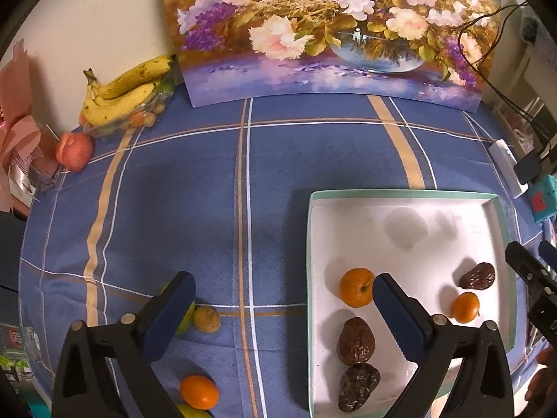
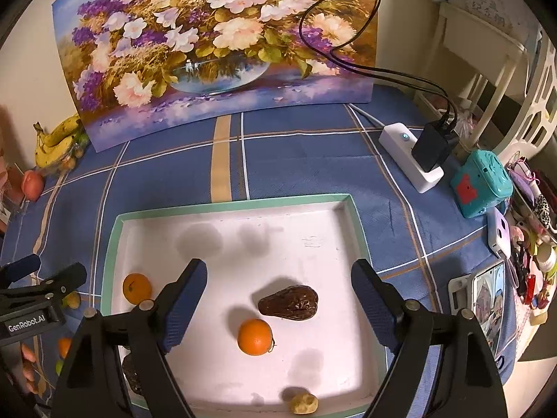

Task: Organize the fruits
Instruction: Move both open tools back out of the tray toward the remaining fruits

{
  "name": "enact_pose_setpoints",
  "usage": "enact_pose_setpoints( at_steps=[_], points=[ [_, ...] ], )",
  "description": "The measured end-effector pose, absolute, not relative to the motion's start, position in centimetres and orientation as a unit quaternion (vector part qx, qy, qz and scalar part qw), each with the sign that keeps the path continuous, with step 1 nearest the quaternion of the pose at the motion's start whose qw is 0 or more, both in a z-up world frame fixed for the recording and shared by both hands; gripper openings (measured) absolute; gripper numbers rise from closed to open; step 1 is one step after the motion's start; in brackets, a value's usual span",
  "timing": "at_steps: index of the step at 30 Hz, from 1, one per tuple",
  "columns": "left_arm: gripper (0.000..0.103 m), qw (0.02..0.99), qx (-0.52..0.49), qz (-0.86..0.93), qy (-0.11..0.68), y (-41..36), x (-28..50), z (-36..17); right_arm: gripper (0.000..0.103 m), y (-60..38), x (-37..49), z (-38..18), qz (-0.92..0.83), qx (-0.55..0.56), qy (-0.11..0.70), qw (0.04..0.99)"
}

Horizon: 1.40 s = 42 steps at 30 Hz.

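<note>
Fruits: two small oranges (image 2: 255, 336), three wrinkled dark brown dates (image 2: 288, 302) and one pale yellowish-brown fruit (image 2: 304, 402) lay in the tray; the rest sat loose on the tablecloth.
Tray (image 2: 229, 201): white inside with a mint-green rim, flat on the cloth; in your right view one orange sat just in front of a date, apart from it, and the pale fruit lay by the near wall.
Tray, left view: one orange (image 1: 356, 287) sat near the tray's (image 1: 400, 193) left wall with two dates (image 1: 355, 341) below it, one behind the other; another orange and date lay toward the right wall.
Loose fruit: a tan round fruit (image 1: 206, 319) and an orange (image 1: 199, 391) rested on the cloth left of the tray; something yellow-green was partly hidden behind your left finger.
Far corner: bananas (image 1: 125, 90) lay over a clear pack of small fruit, with a red apple (image 1: 75, 151) close by.
Left gripper (image 1: 283, 297): your fingers were spread wide and held nothing, one over the cloth, the other over the tray's left part.
Right gripper (image 2: 278, 291): your fingers were spread wide and empty above the tray, the date and orange between them.
Surface: blue tablecloth (image 1: 195, 181) with white and tan lines.
Room: a flower painting (image 2: 216, 45) leaned on the wall; a white power strip (image 2: 410, 160) with a black plug, a teal box (image 2: 482, 183) and a phone (image 2: 489, 296) sat at the right.
Writing: "GenRobot.AI" showed on your left gripper in the right view.
</note>
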<state>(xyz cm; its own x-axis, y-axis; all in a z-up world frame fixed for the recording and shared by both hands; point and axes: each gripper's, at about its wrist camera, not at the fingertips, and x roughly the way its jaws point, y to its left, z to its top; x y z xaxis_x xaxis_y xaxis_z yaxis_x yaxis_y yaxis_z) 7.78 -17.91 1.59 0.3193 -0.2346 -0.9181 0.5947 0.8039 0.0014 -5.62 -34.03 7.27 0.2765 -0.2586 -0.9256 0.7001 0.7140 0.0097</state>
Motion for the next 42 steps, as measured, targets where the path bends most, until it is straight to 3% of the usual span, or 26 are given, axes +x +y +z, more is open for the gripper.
enact_pose_setpoints(
  at_steps=[17, 42],
  points=[
    [0.103, 0.808, 0.166, -0.249, 0.508, -16.2, 7.5, 2.5, 0.089, -32.5, -5.7, 8.2, -0.315, 0.207, 0.491, 0.785],
    [0.103, 0.827, 0.09, -0.234, 0.504, -7.4, 4.4, 2.8, 0.089, -26.1, -7.6, 8.2, -0.281, 0.23, 0.483, 0.797]
  ],
)
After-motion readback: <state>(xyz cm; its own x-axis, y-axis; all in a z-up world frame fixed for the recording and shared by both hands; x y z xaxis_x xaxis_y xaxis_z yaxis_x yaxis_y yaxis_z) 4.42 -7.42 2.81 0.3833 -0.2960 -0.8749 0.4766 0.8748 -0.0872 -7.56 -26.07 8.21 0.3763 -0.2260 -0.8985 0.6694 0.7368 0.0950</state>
